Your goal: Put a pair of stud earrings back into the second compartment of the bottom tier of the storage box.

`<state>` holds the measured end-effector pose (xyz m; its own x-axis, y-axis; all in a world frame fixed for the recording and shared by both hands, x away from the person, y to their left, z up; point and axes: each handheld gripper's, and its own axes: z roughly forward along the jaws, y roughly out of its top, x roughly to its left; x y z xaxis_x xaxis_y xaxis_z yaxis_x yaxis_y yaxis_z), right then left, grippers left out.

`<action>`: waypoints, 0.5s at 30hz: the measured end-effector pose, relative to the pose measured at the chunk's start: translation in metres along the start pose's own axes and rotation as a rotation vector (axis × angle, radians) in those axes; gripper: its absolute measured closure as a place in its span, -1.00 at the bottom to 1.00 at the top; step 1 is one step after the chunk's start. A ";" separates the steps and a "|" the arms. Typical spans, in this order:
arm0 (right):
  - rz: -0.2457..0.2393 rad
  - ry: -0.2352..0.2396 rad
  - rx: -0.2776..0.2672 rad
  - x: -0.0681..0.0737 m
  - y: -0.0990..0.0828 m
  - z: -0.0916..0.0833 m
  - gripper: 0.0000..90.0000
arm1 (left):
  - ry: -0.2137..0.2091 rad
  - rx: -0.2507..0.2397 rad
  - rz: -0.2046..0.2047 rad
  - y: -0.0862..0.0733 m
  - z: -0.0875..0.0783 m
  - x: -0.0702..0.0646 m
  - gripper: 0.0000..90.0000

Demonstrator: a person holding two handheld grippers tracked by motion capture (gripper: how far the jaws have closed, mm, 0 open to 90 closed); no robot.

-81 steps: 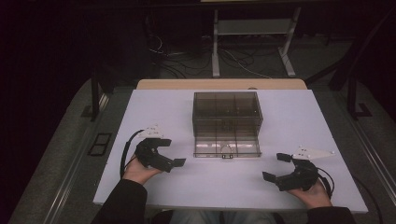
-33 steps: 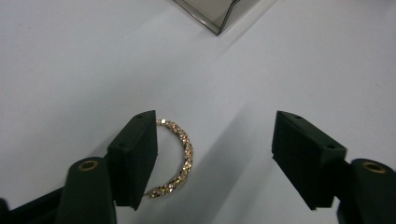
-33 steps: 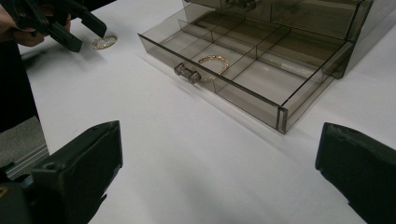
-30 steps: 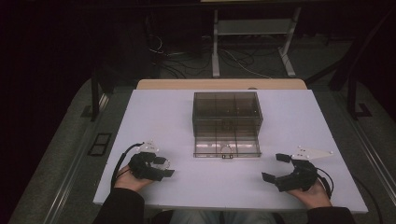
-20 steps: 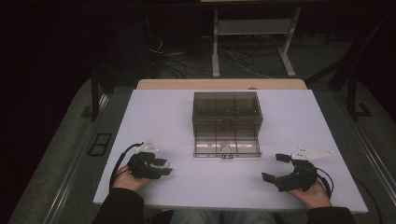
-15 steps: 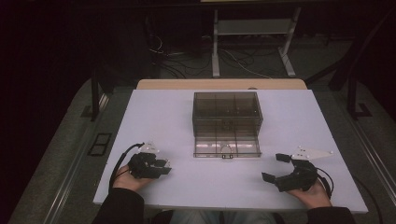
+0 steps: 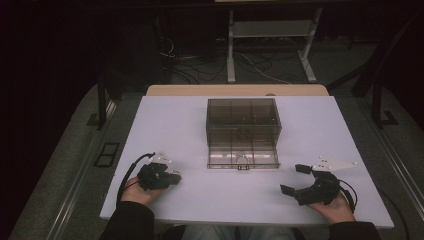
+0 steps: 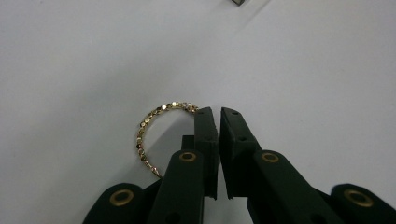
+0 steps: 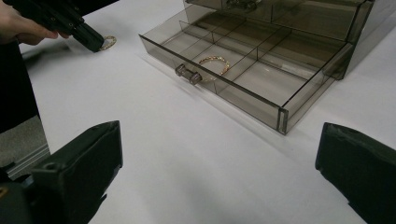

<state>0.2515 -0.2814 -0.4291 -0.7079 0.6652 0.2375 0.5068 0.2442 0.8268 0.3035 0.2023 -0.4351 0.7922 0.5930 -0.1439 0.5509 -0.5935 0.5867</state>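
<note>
A gold beaded bracelet (image 8: 144,126) lies on the white table (image 7: 190,125) at the near left. My left gripper (image 8: 215,111) has just been closing on it; its jaws now stand almost together, and the bracelet's right side runs in behind the tip of one jaw, where it is hidden. The high view shows that left gripper (image 7: 175,178) low on the table. My right gripper (image 7: 292,179) rests open at the near right with nothing between its fingers. In the right gripper view the right gripper (image 9: 219,144) faces the open drawer (image 9: 280,116).
A smoky clear box (image 7: 243,120) stands mid-table, its lower drawer (image 7: 243,165) pulled out toward me. A second gold bracelet (image 9: 215,65) lies in a middle compartment behind the drawer knob (image 9: 188,74). Bare tabletop lies between the two hands.
The left gripper drew slightly nearer and left, settled low on the table, and its jaws came together at the bracelet. The right gripper and the drawer kept still.
</note>
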 end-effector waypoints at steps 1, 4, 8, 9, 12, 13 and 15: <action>0.001 0.000 0.000 0.000 0.000 0.000 -1.00 | 0.000 0.002 -0.007 0.000 0.000 0.000 0.88; 0.001 0.000 -0.001 0.000 0.000 0.000 -1.00 | -0.006 0.011 -0.015 0.001 0.000 0.000 0.89; 0.000 0.000 -0.001 0.000 0.000 0.000 -1.00 | -0.026 0.012 -0.029 0.001 -0.001 0.002 0.89; -0.003 -0.001 -0.001 0.000 0.000 0.000 -1.00 | -0.028 0.010 -0.033 0.001 -0.002 0.002 0.89; 0.000 -0.001 -0.002 0.000 0.000 -0.001 -1.00 | -0.034 -0.001 -0.037 0.001 -0.003 0.003 0.89; -0.001 -0.002 -0.003 -0.001 0.000 -0.001 -1.00 | -0.036 -0.007 -0.049 0.001 -0.004 0.003 0.89; 0.001 -0.002 -0.003 -0.001 0.000 -0.001 -1.00 | -0.037 -0.021 -0.054 0.001 -0.007 0.003 0.89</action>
<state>0.2514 -0.2825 -0.4287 -0.7065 0.6666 0.2376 0.5064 0.2416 0.8278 0.3051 0.2069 -0.4296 0.7708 0.6032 -0.2047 0.5878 -0.5498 0.5935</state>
